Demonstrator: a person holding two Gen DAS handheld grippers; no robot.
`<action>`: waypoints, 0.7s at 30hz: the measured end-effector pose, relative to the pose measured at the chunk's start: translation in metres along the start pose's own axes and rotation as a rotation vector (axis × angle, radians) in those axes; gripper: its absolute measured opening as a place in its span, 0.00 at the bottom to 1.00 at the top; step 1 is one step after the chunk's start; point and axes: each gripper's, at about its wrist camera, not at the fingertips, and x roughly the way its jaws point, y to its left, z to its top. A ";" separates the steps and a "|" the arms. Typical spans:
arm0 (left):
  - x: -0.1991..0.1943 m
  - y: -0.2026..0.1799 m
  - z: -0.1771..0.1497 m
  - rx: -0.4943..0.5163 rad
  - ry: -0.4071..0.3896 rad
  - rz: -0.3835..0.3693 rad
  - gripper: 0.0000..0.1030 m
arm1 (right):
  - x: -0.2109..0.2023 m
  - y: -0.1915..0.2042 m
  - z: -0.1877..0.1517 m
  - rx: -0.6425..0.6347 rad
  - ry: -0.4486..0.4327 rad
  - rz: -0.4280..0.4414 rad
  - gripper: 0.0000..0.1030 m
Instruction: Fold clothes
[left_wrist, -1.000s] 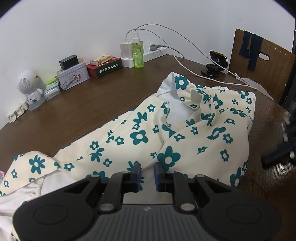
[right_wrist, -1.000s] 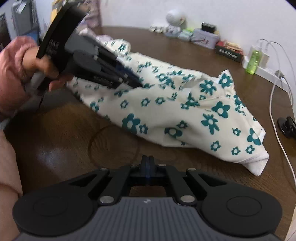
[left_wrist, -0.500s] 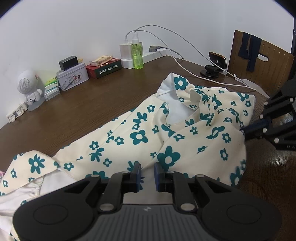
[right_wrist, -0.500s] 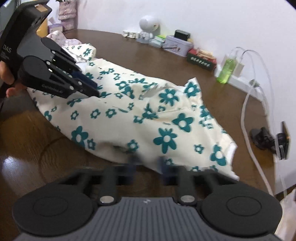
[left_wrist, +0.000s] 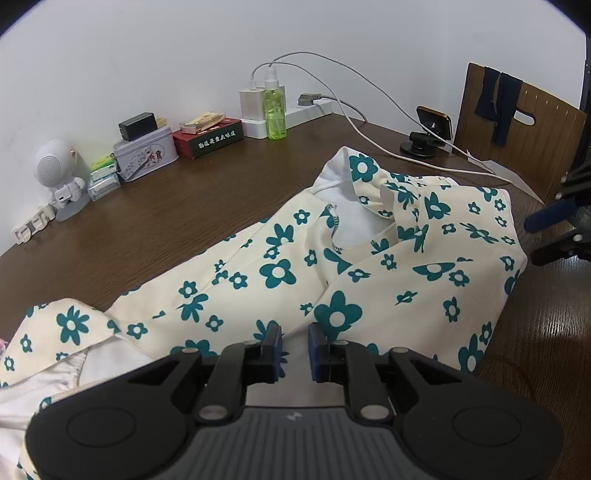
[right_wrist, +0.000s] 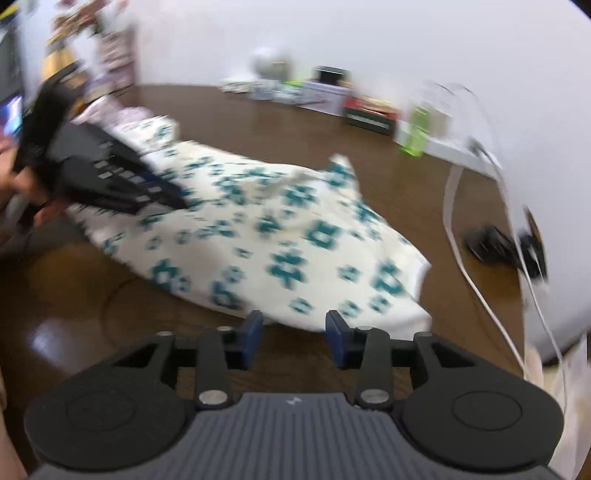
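A cream garment with teal flowers (left_wrist: 332, 266) lies spread on the brown table (left_wrist: 155, 229); it also shows, blurred, in the right wrist view (right_wrist: 280, 243). My left gripper (left_wrist: 294, 345) is slightly open, its fingertips low over the garment's near edge, nothing clearly held. It appears in the right wrist view (right_wrist: 110, 184) at the garment's left end. My right gripper (right_wrist: 294, 334) is open and empty, just in front of the garment's near hem. Its fingers (left_wrist: 546, 218) show at the right edge of the left wrist view.
Along the wall stand a white robot speaker (left_wrist: 59, 177), a tin (left_wrist: 146, 151), a red box (left_wrist: 208, 136), a green bottle (left_wrist: 275, 110) and a power strip with cables (left_wrist: 306, 107). A phone holder (left_wrist: 428, 133) and wooden chair (left_wrist: 517, 133) are at the right.
My right gripper opened from shut and moved up to the garment's near hem; its view is motion-blurred now. My left gripper has hardly moved.
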 end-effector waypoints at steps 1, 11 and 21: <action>0.000 0.000 0.000 0.001 0.000 0.000 0.13 | 0.003 -0.008 -0.004 0.043 0.010 0.002 0.36; -0.001 -0.001 0.000 0.009 0.000 0.004 0.13 | 0.028 -0.070 -0.018 0.392 -0.098 0.179 0.41; -0.004 -0.002 0.000 0.018 0.000 0.012 0.14 | -0.004 -0.076 -0.019 0.369 -0.105 0.273 0.05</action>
